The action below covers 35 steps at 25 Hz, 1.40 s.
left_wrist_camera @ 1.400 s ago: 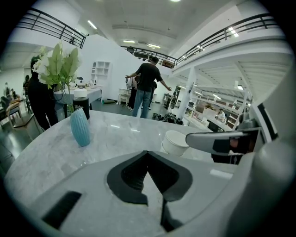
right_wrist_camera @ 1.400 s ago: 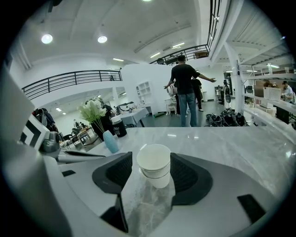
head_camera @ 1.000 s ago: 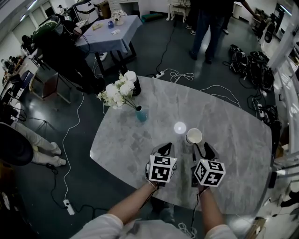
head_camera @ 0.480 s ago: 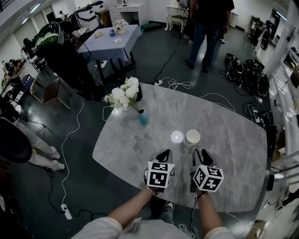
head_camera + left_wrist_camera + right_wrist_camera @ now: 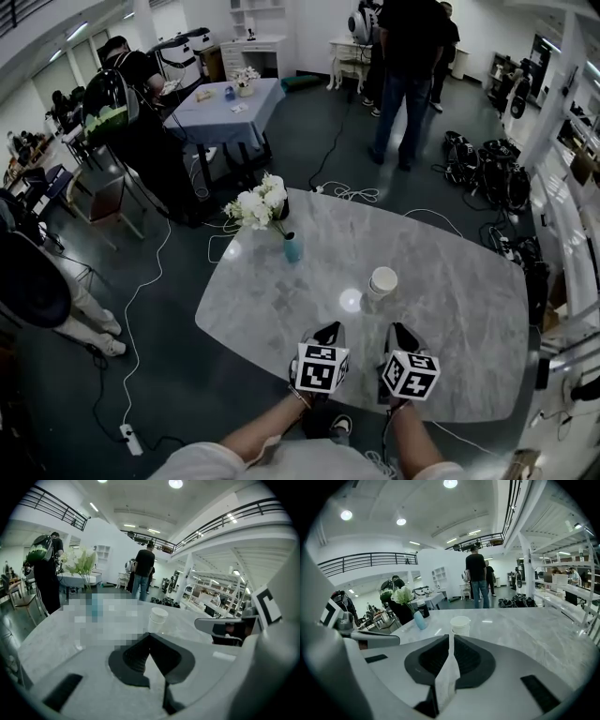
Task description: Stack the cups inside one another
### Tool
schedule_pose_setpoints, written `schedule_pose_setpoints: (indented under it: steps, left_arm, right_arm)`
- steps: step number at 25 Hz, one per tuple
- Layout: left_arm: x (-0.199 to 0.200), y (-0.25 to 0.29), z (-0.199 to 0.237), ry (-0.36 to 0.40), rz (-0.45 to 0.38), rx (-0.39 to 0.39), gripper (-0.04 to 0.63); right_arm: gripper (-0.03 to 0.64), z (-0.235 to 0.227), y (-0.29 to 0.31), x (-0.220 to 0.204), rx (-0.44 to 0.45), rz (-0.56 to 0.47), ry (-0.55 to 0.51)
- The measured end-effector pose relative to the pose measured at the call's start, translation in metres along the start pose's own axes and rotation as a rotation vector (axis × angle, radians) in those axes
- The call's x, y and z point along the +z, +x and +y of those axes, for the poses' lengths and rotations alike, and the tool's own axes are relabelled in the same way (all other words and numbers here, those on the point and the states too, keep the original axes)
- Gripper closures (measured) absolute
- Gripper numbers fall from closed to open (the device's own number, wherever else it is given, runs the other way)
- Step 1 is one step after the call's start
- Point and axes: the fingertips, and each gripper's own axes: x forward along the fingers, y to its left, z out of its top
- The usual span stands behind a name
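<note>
The white paper cups stand nested as one stack on the grey marble table, upright and untouched; they also show ahead of the jaws as the stack and the stack. Both grippers hover over the near part of the table, well short of the stack. My left gripper is shut and empty, its tips meeting. My right gripper has just been closing; its jaws leave only a thin slit with nothing between them.
A blue vase with white flowers stands at the table's far left. A bright light reflection lies left of the cups. People stand beyond the table, cables and bags lie on the floor, and another table is at the back.
Both grippers have drawn back from the cup stack toward the near table edge. The right jaws, open beside the stack a second ago, have closed. The head view has lifted.
</note>
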Motion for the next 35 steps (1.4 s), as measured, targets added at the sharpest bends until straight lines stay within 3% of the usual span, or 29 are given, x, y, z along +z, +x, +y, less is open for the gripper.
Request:
schedule_pose_setpoints:
  steps: [14, 21, 26, 35]
  left_arm:
    - [-0.011, -0.042, 0.002, 0.061, -0.026, -0.013, 0.6]
    - [-0.021, -0.058, -0.006, 0.091, -0.033, -0.07, 0.6]
    - [-0.04, -0.069, -0.016, 0.138, 0.016, -0.135, 0.6]
    - [-0.059, -0.09, -0.019, 0.101, 0.017, -0.136, 0.6]
  right_arm:
    - [0.589, 0.026, -0.024, -0.015, -0.014, -0.012, -0.004]
    - [0.591, 0.033, -0.045, -0.022, -0.055, -0.035, 0.026]
    - [0.591, 0.032, -0.077, -0.032, -0.112, -0.058, 0.098]
    - [0.591, 0.028, -0.113, -0.062, -0.149, -0.05, 0.123]
